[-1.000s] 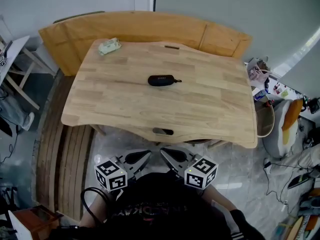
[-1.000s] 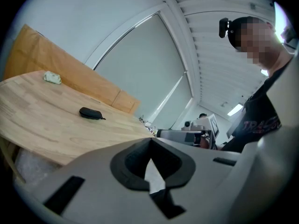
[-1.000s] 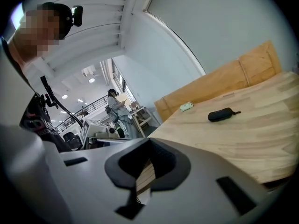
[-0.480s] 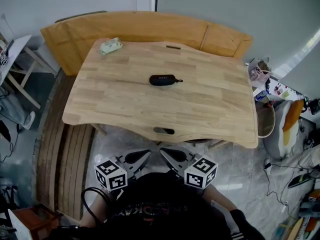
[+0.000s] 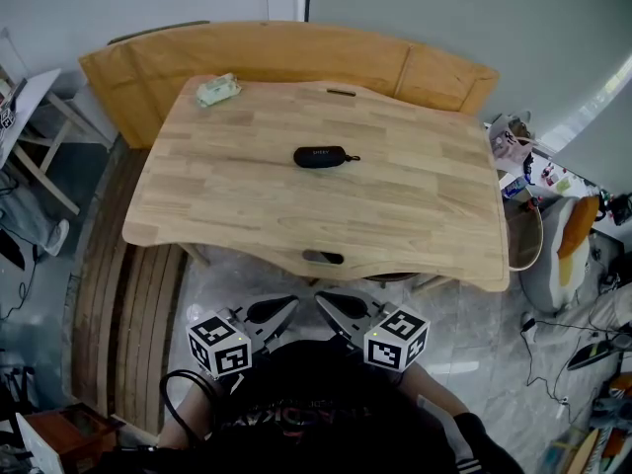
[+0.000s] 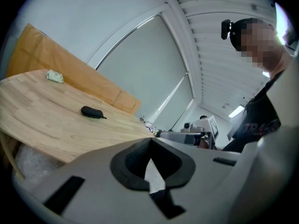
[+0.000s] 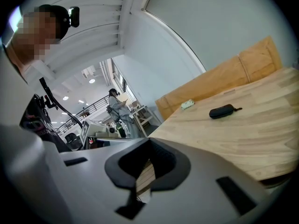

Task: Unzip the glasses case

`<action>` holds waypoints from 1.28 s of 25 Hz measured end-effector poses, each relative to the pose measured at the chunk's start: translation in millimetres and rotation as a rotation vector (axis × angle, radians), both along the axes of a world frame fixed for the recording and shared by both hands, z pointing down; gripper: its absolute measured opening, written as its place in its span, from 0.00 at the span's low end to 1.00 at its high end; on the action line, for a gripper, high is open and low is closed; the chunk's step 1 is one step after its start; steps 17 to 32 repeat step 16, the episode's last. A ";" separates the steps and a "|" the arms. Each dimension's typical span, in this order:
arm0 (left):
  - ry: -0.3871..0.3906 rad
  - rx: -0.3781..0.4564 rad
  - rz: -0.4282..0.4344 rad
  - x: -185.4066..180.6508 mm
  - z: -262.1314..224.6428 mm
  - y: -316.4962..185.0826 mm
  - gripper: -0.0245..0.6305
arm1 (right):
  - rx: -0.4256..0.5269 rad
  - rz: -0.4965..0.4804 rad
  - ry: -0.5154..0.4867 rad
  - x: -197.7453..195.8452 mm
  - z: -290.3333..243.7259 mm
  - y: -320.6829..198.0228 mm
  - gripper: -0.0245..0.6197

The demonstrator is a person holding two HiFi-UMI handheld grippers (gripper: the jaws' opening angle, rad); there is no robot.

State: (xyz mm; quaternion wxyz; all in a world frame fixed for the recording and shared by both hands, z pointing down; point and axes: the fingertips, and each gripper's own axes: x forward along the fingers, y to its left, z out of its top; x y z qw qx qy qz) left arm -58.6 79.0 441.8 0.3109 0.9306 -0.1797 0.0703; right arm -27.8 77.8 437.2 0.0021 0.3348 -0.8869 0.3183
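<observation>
Glasses case mid wooden table; zipper too small to read. Left gripper, right gripper short of table, jaws together, empty.

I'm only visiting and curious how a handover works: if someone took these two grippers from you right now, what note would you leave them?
Left gripper: shut, empty, held short of the near edge of the table.
Right gripper: shut, empty, close beside the left one.
Glasses case: lies near the middle of the table, looks closed, neither gripper touching it.
Done: nothing yet.
Left: reach the case, steady it with one gripper, probably pull the zip open with the other.
</observation>
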 end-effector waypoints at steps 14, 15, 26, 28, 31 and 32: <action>0.003 -0.004 -0.008 0.0 -0.1 1.1 0.06 | -0.005 -0.001 0.005 1.2 2.3 0.5 0.06; 0.003 -0.005 -0.009 0.0 -0.4 1.2 0.06 | -0.005 -0.002 0.006 1.1 2.1 0.6 0.06; 0.003 -0.005 -0.009 0.1 -0.7 1.3 0.05 | -0.004 -0.003 0.006 0.9 1.8 0.6 0.06; 0.003 -0.005 -0.009 0.1 -0.7 1.3 0.05 | -0.004 -0.003 0.006 0.9 1.8 0.6 0.06; 0.003 -0.005 -0.009 0.1 -0.7 1.3 0.05 | -0.004 -0.003 0.006 0.9 1.8 0.6 0.06; 0.003 -0.005 -0.009 0.1 -0.7 1.3 0.05 | -0.004 -0.003 0.006 0.9 1.8 0.6 0.06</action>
